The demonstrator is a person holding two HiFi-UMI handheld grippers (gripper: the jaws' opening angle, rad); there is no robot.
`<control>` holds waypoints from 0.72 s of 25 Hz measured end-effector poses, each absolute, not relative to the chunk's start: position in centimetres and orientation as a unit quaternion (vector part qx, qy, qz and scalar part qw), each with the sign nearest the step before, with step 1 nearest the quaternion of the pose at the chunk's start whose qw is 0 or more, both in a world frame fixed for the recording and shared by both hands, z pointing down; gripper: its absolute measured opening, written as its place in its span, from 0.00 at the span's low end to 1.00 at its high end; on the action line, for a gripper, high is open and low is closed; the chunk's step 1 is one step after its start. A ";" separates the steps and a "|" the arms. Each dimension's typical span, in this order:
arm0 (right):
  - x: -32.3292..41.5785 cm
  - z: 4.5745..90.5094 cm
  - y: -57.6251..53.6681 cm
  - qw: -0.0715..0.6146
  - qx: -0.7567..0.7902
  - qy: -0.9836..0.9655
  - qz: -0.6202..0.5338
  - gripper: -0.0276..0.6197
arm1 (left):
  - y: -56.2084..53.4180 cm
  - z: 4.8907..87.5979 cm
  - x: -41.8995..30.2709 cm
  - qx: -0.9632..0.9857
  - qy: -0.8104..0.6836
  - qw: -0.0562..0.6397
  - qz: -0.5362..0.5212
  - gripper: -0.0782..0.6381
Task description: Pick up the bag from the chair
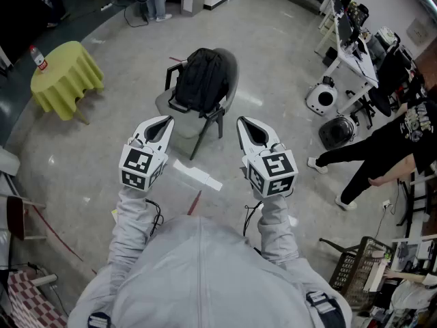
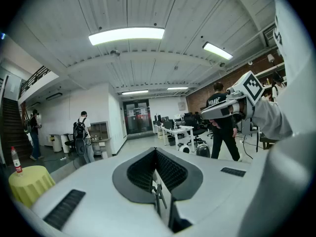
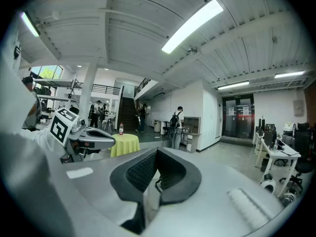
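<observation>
Currently left hand-held gripper [image 1: 164, 121] clenched empty, right hand-held gripper [image 1: 246, 124] likewise, bag [image 1: 201, 79] on chair [image 1: 233, 65].

chair [image 1: 233, 72] back — mostly behind bag [image 1: 201, 80] | bystander [image 1: 389, 145] — cut by right edge

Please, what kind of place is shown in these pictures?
Probably an open-plan office or lab hall: desks with monitors, a staircase, and a black bag on a chair.

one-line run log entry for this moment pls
stage: before reach | left gripper: shut, empty, raised | right gripper: shut, empty, raised | bag: on chair, untouched
</observation>
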State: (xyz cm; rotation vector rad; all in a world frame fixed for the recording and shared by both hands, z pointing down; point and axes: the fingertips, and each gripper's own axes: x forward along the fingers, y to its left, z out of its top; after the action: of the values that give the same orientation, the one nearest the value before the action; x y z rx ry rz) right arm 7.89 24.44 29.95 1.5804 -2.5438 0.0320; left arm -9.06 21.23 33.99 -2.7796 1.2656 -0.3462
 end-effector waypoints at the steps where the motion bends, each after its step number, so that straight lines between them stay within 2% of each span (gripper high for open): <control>1: 8.1 29.9 24.4 0.069 0.524 -0.849 0.014 0.06 | 21.2 34.0 -8.7 -0.904 0.410 0.034 -0.113 0.12; 18: 11.7 32.3 21.4 0.065 0.501 -0.862 0.036 0.06 | 19.1 35.0 -5.1 -0.898 0.417 0.042 -0.133 0.12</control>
State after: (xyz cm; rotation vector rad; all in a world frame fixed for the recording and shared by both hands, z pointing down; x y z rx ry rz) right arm 11.72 21.44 32.31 1.5124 -2.6025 0.1079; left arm -5.08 19.14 34.97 -2.7484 1.2763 -0.4083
